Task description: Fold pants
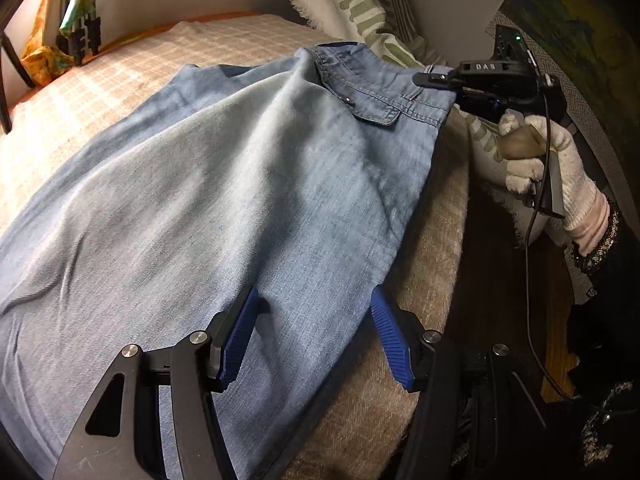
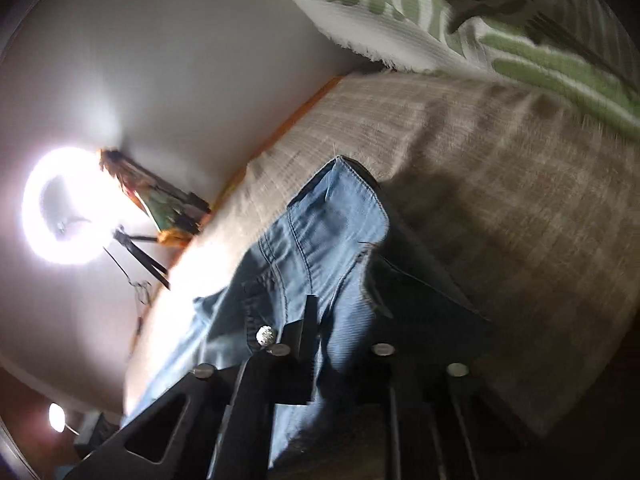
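Denim pants [image 1: 224, 200] lie along the blanket-covered bed [image 1: 120, 72], waistband far. Right gripper [image 1: 430, 79] pinches the waistband corner; left gripper [image 1: 312, 320] hangs spread over the near leg edge, nearer the fold line.

Pants [image 1: 224, 184] lie on the bed [image 1: 432, 304], pillow [image 1: 360, 4] behind them

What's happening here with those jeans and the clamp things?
A person in white gloves is folding light blue denim pants on a bed with a beige checked blanket. The right gripper is shut on the waistband. The left gripper stands open over the fabric lower down, its blue pads astride the cloth, not pinching.
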{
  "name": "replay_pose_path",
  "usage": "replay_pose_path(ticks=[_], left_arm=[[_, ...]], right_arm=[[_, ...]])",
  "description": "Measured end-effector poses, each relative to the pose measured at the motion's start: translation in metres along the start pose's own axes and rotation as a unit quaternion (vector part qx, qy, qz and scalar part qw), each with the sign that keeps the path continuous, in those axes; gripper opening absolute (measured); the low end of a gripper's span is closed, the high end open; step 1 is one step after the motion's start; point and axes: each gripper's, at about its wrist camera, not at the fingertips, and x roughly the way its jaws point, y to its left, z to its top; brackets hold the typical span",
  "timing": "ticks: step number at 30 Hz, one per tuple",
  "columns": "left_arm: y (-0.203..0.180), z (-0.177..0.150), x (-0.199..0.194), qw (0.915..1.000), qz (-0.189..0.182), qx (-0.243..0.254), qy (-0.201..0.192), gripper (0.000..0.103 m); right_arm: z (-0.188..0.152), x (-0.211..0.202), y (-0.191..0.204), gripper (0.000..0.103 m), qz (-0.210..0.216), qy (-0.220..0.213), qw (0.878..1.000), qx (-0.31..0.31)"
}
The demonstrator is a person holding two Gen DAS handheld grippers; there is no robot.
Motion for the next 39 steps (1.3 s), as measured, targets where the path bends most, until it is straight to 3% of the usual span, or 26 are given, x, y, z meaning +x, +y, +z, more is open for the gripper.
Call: replay_pose_path(ticks=[3, 7, 9, 11, 14, 16, 18, 24, 29, 32, 34, 35, 36, 38, 39], left_arm=[[-0.001, 0.003, 0.003, 1.0000, -0.002, 0.000, -0.001, 0.058], [0.000, 0.002, 0.001, 1.0000, -0.001, 0.004, -0.002, 0.058], [0.000, 0.001, 0.000, 1.0000, -0.001, 0.004, -0.002, 0.058], [0.000, 0.002, 0.000, 1.0000, -0.001, 0.004, 0.001, 0.058], [0.001, 0.003, -0.006, 1.0000, 0.004, 0.003, 0.005, 0.058], [0.002, 0.003, -0.018, 0.9999, 0.014, 0.004, -0.007, 0.058], [0.009, 0.002, -0.041, 0.9990, 0.034, -0.001, -0.028, 0.058], [0.053, -0.022, -0.121, 0.9883, 0.111, -0.057, -0.088, 0.058], [0.103, -0.068, -0.180, 0.9675, 0.184, -0.133, -0.110, 0.058], [0.130, -0.100, -0.206, 0.9511, 0.207, -0.193, -0.124, 0.058], [0.144, -0.121, -0.218, 0.9391, 0.219, -0.228, -0.135, 0.058], [0.148, -0.129, -0.221, 0.9342, 0.226, -0.240, -0.138, 0.058], [0.152, -0.138, -0.225, 0.9289, 0.232, -0.252, -0.141, 0.058], [0.159, -0.154, -0.230, 0.9204, 0.241, -0.271, -0.145, 0.058], [0.163, -0.163, -0.232, 0.9161, 0.245, -0.282, -0.147, 0.058]], right_arm=[[-0.004, 0.000, -0.009, 0.002, -0.059, 0.012, 0.998, -0.026], [-0.005, 0.014, -0.026, 0.007, -0.093, 0.062, 0.993, -0.025], [-0.001, 0.008, -0.023, 0.037, -0.149, 0.048, 0.986, -0.051], [0.006, -0.010, -0.012, 0.037, -0.180, 0.011, 0.980, -0.079], [0.021, -0.029, 0.018, 0.038, -0.148, -0.036, 0.980, -0.131], [0.030, -0.025, 0.043, 0.047, -0.093, -0.034, 0.980, -0.173], [0.039, -0.005, 0.072, 0.063, -0.011, -0.006, 0.977, -0.213], [0.037, 0.090, 0.146, 0.061, 0.075, 0.088, 0.942, -0.316], [0.026, 0.154, 0.173, 0.061, 0.093, 0.163, 0.912, -0.365], [0.023, 0.178, 0.173, 0.061, 0.091, 0.196, 0.906, -0.364], [0.022, 0.188, 0.173, 0.050, 0.099, 0.213, 0.902, -0.361], [0.021, 0.190, 0.174, 0.026, 0.108, 0.220, 0.901, -0.357], [0.018, 0.190, 0.175, 0.015, 0.109, 0.220, 0.901, -0.358], [0.016, 0.181, 0.186, 0.002, 0.093, 0.195, 0.898, -0.383], [0.019, 0.176, 0.190, 0.001, 0.086, 0.183, 0.896, -0.394]])
